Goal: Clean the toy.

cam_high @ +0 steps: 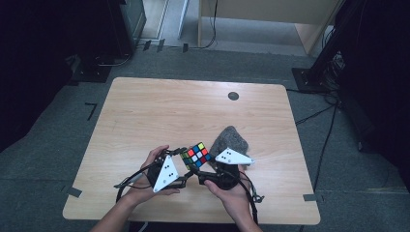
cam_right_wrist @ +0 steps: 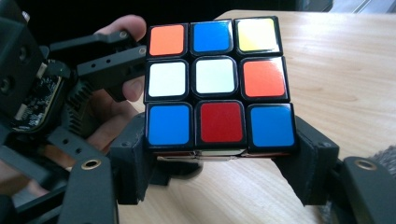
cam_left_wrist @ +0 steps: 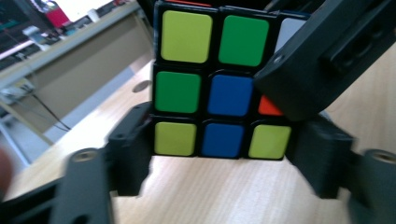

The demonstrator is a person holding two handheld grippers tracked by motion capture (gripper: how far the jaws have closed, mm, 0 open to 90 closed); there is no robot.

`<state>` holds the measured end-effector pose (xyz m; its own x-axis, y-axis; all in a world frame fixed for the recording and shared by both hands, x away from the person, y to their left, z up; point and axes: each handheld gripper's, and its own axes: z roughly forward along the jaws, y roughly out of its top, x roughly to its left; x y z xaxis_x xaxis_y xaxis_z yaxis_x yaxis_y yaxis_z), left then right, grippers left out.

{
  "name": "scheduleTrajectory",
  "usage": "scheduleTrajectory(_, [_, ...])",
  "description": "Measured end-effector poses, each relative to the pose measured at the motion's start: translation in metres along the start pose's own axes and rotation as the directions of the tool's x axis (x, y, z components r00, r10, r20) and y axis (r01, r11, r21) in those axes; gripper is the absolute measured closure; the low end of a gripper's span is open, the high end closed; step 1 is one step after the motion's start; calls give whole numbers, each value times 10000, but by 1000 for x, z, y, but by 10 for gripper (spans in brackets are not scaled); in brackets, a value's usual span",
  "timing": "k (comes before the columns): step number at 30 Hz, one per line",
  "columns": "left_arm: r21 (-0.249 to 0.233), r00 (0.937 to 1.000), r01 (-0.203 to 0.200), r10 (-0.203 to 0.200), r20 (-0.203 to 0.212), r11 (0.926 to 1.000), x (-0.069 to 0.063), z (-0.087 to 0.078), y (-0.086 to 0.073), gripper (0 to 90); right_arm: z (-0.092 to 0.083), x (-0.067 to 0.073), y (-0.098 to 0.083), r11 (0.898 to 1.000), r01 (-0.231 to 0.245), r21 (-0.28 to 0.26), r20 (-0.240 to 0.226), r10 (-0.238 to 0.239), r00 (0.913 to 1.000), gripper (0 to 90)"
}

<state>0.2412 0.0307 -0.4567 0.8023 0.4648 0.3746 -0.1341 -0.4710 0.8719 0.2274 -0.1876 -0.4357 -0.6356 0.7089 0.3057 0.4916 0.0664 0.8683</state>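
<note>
Both the left gripper (cam_high: 181,153) and right gripper (cam_high: 194,170) are clamping the scrambled cube (cam_high: 196,154), at the table's (cam_high: 145,111) six o'clock, its colours remaining unsorted.

jaws: black, blocky, brass-ringed screw holes
plates: left gripper (cam_high: 180,153) and right gripper (cam_high: 200,170) each bear a white three-cornered plate with dark dots
cables: black, trailing
forearms: bare, sleeveless
</note>
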Motion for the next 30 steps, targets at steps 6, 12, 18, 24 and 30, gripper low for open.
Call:
scheduleTrajectory(6, [21,9988,418,-419,242,9991,4,0,-2,336,0,-6,0,9987,-468,-222,-402,459,9981,298])
scheduleTrajectory(12, [428,9885,1433,-1451,429,9888,16,2,-9,336,-21,-18,9,9813,-620,-1823,-746,490,9960,282])
scheduleTrajectory(18, [554,9707,2237,-2275,772,9731,29,-1,-12,337,-31,-49,5,9768,634,-2044,1933,-232,9809,327])
scheduleTrajectory(24, [657,9378,3300,-3350,914,9417,43,-1,-16,337,-11,-87,-20,9924,1129,-482,2791,-951,9555,377])
scheduleTrajectory(30, [765,9117,4027,-4071,551,9121,51,-2,-21,337,16,-96,-36,9758,1677,1405,3082,-2041,9292,374])
